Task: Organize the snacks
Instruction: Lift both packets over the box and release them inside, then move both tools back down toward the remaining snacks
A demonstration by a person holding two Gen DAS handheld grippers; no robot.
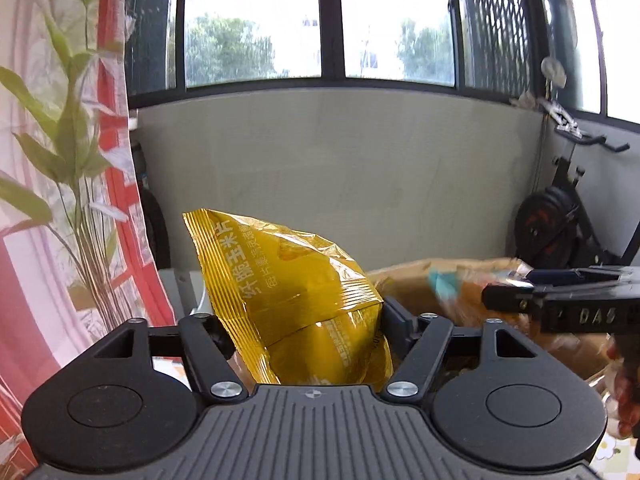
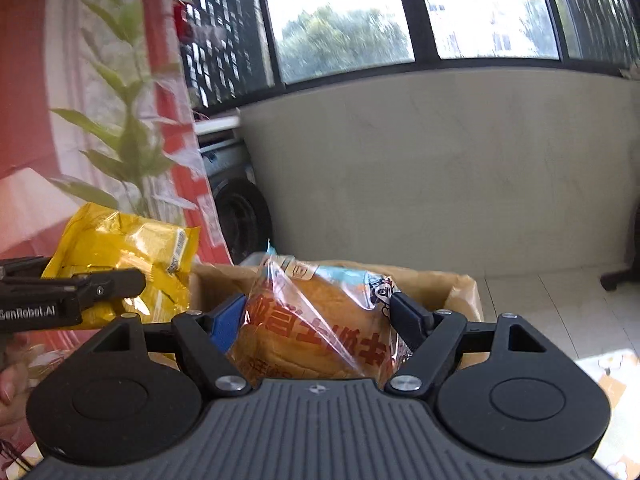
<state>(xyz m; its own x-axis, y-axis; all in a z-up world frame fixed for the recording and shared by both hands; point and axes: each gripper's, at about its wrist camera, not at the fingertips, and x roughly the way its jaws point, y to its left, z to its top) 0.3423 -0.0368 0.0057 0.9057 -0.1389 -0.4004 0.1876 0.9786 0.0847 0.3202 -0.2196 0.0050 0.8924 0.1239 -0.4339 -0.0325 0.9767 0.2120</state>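
My left gripper [image 1: 304, 320] is shut on a yellow corn-chip bag [image 1: 288, 292], held up in the air; it also shows in the right wrist view [image 2: 120, 256] at the left. My right gripper [image 2: 316, 316] is shut on a clear-wrapped bread loaf [image 2: 316, 328] with red lettering, held above an open brown cardboard box [image 2: 460, 292]. In the left wrist view the right gripper [image 1: 512, 292] reaches in from the right over the box [image 1: 404, 284], its bread bag a blur.
A green plant [image 1: 76, 168] and a red-and-white curtain [image 1: 120, 184] stand at the left. A grey low wall [image 1: 340, 176] with windows is behind. An exercise bike [image 1: 560, 224] stands at the right. White floor tiles [image 2: 552, 308] lie right of the box.
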